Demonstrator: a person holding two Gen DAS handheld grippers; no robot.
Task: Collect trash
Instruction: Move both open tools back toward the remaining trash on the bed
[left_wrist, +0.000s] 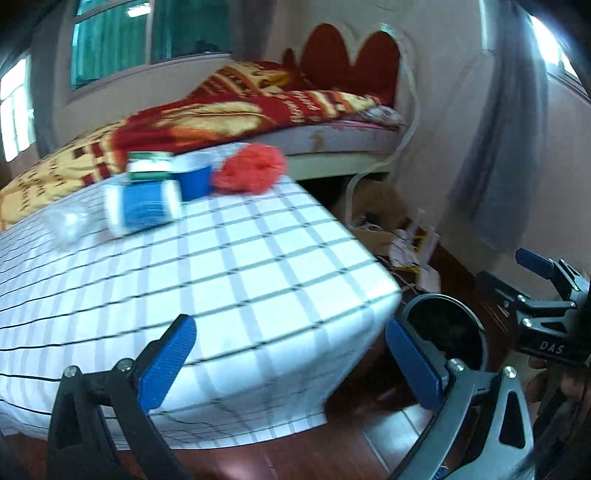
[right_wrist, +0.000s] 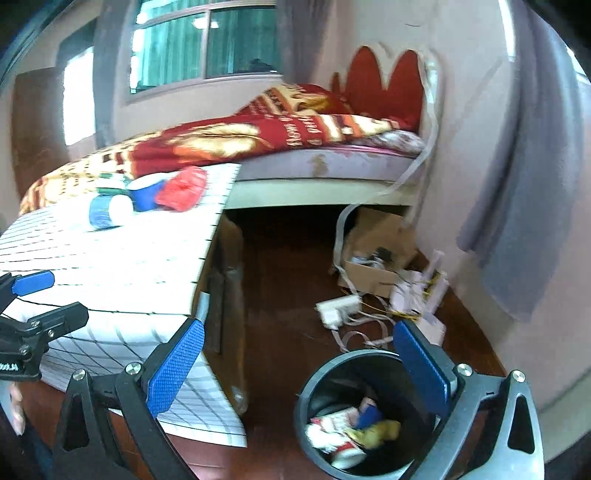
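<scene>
- Your left gripper was spread wide and held nothing; it hung over the near corner of the table, with its right finger out past the table's edge.
- Your right gripper was likewise spread and empty, positioned above the floor and just over the near rim of the trash bin.
- The trash bin stood on the floor beside the table's near corner, its mouth facing up. It already held crumpled wrappers, so the judgement was that you were between deposits and that the step in hand was the return reach for the next piece.
- The remaining trash lay grouped at the far end of the table, next to the bed.
- The blue-labelled bottle lay on its side, the nearest of the group. Its long axis ran roughly left to right across the left wrist view; blur hid which end carried the cap.
- A clear crumpled piece lay just left of it.
- Behind stood a blue cup, mouth up, with a green-and-white box to its left and a red crumpled bag to its right.
- The next move probably called for carrying a gripper forward across the table and closing its fingers across the bottle's short axis.
</scene>
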